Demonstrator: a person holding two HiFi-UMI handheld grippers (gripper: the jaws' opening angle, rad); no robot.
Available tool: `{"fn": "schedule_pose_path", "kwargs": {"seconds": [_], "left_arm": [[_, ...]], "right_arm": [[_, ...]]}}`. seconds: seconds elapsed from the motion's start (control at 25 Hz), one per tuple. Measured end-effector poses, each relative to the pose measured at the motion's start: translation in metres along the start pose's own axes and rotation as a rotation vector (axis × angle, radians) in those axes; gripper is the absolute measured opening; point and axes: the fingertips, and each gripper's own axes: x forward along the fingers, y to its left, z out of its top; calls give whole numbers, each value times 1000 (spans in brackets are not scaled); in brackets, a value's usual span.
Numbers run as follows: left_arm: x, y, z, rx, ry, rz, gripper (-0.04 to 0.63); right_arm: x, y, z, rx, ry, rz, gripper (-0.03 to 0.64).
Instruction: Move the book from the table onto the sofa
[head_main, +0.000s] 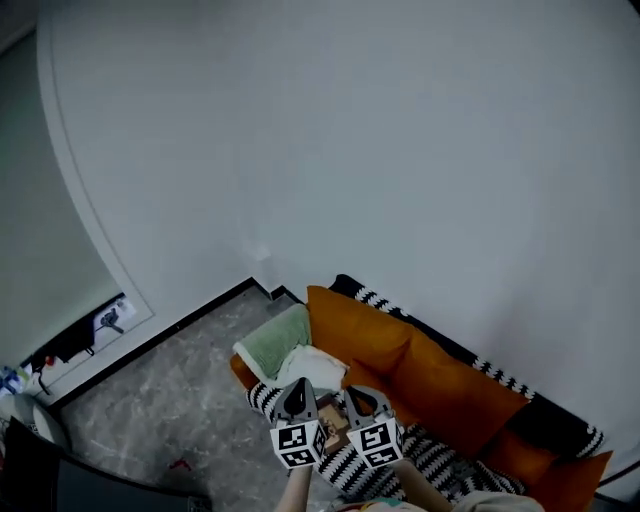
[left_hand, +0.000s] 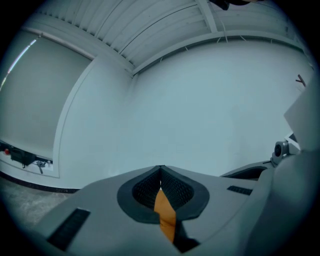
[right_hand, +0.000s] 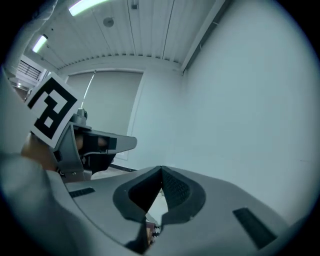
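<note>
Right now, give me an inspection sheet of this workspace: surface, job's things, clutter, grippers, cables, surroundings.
Surface: orange sofa with a black-and-white throw; no table made out.
Job's things: book not confirmed; a small brown item on the throw, too small to tell.
Clutter: green cushion and white cushion at the sofa's end.
Grippers: left gripper and right gripper both shut, nothing between the jaws.
Cables: nothing seen.
Surroundings: white wall, grey stone floor.

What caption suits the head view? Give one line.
Left gripper and right gripper, both shut, side by side above the orange sofa.
</note>
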Motion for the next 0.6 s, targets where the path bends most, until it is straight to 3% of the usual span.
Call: {"fn": "schedule_pose_path", "kwargs": {"seconds": [0.24,0.44,0.6], "left_arm": [[-15,-10,8,-11,-21,20,8],[-25,7,14,-17,-24,61,8],[-37,18,22,-15,-47,86,8]], "right_arm": [[-25,-29,-6,262,-8,-73,12],[-33,-47,-18,308,37,-127,12],[-39,-44,-11,321,16,-132,12]]}}
